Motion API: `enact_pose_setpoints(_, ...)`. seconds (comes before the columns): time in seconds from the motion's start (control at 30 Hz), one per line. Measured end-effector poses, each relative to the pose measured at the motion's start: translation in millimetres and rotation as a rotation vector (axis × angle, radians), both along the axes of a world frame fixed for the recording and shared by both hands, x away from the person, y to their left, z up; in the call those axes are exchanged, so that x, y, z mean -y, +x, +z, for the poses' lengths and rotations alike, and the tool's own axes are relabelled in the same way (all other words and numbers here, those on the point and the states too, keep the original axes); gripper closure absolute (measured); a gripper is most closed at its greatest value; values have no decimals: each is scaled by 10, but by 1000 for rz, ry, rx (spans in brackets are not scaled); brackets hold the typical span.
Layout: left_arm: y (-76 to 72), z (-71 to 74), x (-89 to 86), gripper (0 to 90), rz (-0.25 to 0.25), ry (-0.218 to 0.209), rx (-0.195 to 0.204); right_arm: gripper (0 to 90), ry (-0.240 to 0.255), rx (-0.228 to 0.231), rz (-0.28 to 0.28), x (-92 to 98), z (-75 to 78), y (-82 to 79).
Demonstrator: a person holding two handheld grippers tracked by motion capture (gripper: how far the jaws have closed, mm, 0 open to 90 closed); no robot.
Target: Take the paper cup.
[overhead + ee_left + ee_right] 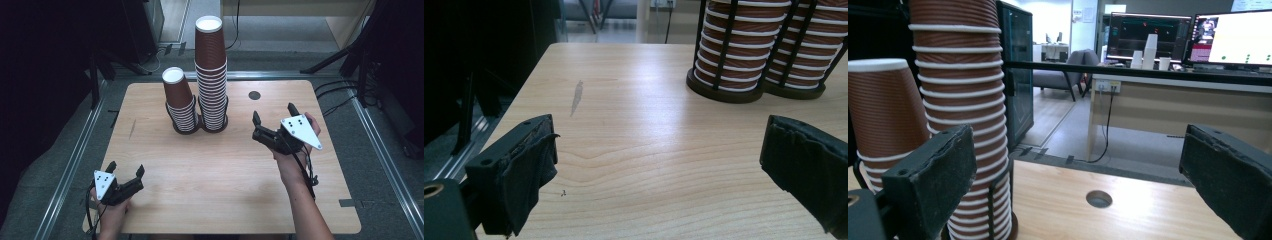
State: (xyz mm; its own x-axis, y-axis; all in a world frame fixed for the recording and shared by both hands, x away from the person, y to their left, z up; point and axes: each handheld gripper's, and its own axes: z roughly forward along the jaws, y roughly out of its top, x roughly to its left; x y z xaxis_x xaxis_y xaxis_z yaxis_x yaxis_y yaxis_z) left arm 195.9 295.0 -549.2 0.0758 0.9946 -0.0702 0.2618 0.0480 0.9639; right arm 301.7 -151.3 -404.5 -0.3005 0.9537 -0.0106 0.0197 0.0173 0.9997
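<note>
Two stacks of paper cups (210,75) are standing in black holders near the counter's (225,200) far edge. Both the left gripper (125,171) and right gripper (274,114) are holding their fingers wide, empty. Cups are probably light and crushable; pinching the top cup's ribbed wall gently seems best.

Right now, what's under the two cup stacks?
Each cup stack, tall and short, stands upside down in a black wire holder with a round base on the table. Any space inside the cups is hidden.

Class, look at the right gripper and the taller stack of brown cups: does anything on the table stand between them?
Nothing visible does. The right gripper, jaws open, faces the taller cup stack across bare table; the small round hole lies flush, off to the side.
</note>
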Motion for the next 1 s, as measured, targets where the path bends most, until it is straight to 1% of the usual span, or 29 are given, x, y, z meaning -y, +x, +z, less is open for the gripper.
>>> enact_pose_setpoints(0.2,1,0,1,25,-1,1,1,17,14,13,25,-138,115,82)
enact_pose_setpoints(0.23,1,0,0,25,-2,1,1,17,14,13,25,-138,115,82)
enact_pose_setpoints(0.27,1,0,0,24,-2,1,0,14,12,17,34,-194,153,111)
enact_pose_setpoints(0.4,1,1,-3,25,-4,-2,0,12,9,24,45,-258,196,150)
enact_pose_setpoints(0.6,4,2,-4,24,-7,-2,-1,9,11,35,63,-398,332,259)
enact_pose_setpoints(0.63,5,2,-5,24,-7,-2,-1,9,11,35,63,-398,332,259)
enact_pose_setpoints(0.67,6,2,-4,25,-8,-2,-1,0,7,26,70,-444,385,300)
enact_pose_setpoints(0.7,6,2,-4,25,-8,-2,-1,0,7,26,70,-444,385,300)
enact_pose_setpoints(0.73,6,2,-4,25,-7,-3,-1,0,-13,17,81,-503,481,346)
enact_pose_setpoints(0.77,6,2,-3,24,-8,-4,-1,0,-8,20,85,-525,525,356)
enact_pose_setpoints(0.8,6,2,-3,24,-8,-4,-1,0,-8,20,85,-525,525,356)
enact_pose_setpoints(0.83,6,2,-5,25,-8,-3,-1,0,-3,35,95,-597,646,389)
enact_pose_setpoints(0.9,6,2,-6,24,-8,-6,0,0,-5,41,99,-663,720,426)
enact_pose_setpoints(1.0,7,3,-10,25,-9,-9,1,0,-14,43,101,-720,762,460)
